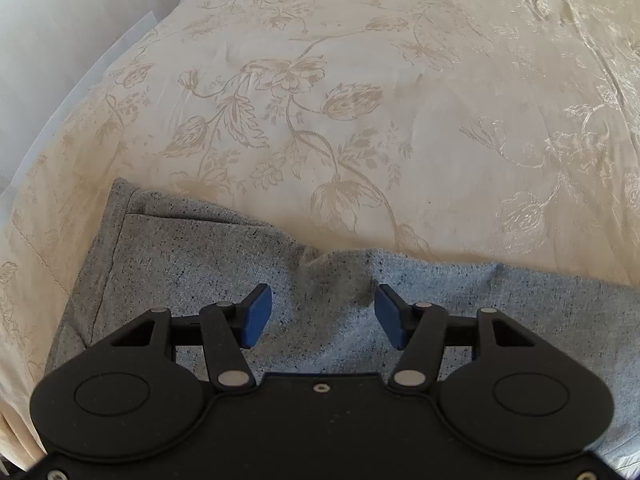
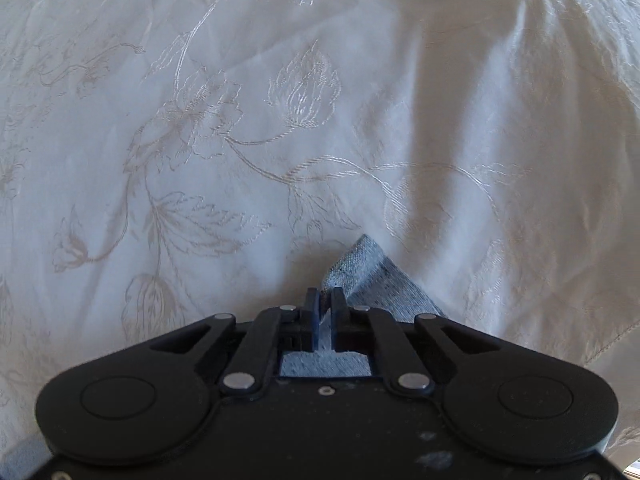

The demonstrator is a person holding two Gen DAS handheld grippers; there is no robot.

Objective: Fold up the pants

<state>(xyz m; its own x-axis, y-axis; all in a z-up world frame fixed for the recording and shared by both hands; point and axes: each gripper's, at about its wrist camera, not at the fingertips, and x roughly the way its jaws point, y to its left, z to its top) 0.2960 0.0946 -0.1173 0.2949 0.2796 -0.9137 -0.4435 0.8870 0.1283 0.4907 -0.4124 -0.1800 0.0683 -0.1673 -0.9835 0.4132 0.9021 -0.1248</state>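
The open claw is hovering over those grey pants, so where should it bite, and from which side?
Probably the raised ridge of the grey pants, between the left claw pads, coming straight down from above. Fabric bunches up there; elsewhere it lies flat on the bedspread. The right claw already pinches a corner.

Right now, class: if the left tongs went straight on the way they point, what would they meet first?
Probably the grey pants: the open left tongs hover over that fabric, which fills the line ahead. Beyond its far edge lies only the floral bedspread. Depth is unclear, so height above the cloth is uncertain.
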